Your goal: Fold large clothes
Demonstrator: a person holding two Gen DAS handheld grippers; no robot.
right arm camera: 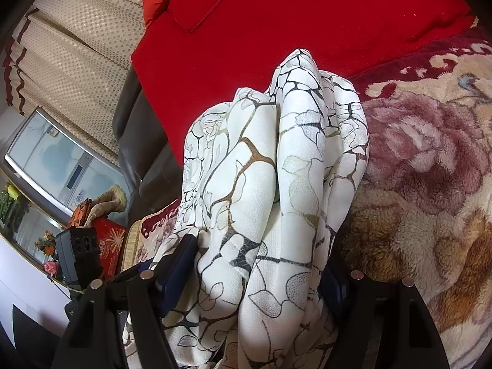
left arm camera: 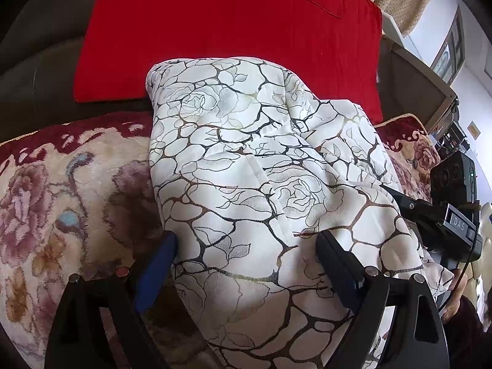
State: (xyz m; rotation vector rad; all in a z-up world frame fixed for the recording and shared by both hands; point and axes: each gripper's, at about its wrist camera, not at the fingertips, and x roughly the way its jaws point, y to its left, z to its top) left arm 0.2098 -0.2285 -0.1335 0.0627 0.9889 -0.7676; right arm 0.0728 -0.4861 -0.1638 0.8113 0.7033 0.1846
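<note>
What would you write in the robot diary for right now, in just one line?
stage: folding underway | left tool: open around white rose-print garment | right tool: bunched garment between fingers | surface: floral blanket | behind: red cushion

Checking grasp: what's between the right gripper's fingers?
Bunched folds of the white rose-print garment fill the gap between the right gripper fingers, seen in the right wrist view.

left wrist: looks steeply down, close over the white patterned cloth (left arm camera: 261,184) | right wrist: close too, shallower tilt, facing the cloth's bunched side | shared: cloth, red cushion (left arm camera: 230,30) behind, flowered blanket (left arm camera: 61,200) beneath | each view catches the other tool at its edge
</note>
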